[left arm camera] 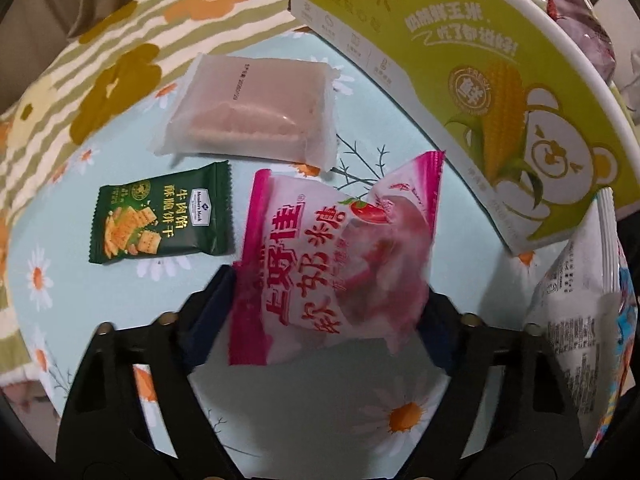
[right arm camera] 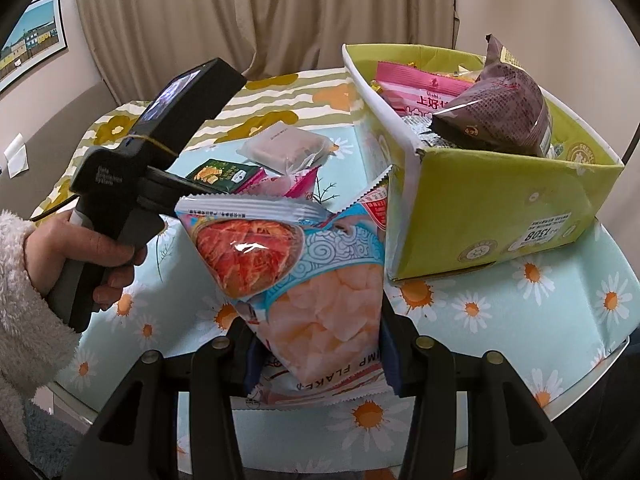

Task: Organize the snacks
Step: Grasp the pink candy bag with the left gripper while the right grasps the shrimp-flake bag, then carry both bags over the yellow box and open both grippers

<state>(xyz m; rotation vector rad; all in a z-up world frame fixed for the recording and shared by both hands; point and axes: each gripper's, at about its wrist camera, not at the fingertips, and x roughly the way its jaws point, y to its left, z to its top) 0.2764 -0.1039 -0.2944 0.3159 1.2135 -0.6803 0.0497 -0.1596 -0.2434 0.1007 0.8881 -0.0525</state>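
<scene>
My left gripper (left arm camera: 328, 292) points down at the table, and its two pads press the sides of a pink-and-white candy bag (left arm camera: 320, 240), which is crumpled between them. My right gripper (right arm camera: 320, 344) is shut on the lower end of a shrimp flakes bag (right arm camera: 304, 264), held upright above the table. That bag's white back (left arm camera: 580, 300) shows at the right edge of the left wrist view. A yellow-green corn carton (right arm camera: 500, 208) stands behind to the right, with several snack bags in it, among them a brown bag (right arm camera: 496, 116).
A green cracker packet (left arm camera: 160, 220) and a frosted packet with a pale pink snack (left arm camera: 256, 112) lie flat on the daisy tablecloth (left arm camera: 400, 416) left of the carton's wall (left arm camera: 460, 60). A hand in a fluffy sleeve (right arm camera: 92, 256) grips the left tool. Curtains hang behind the table.
</scene>
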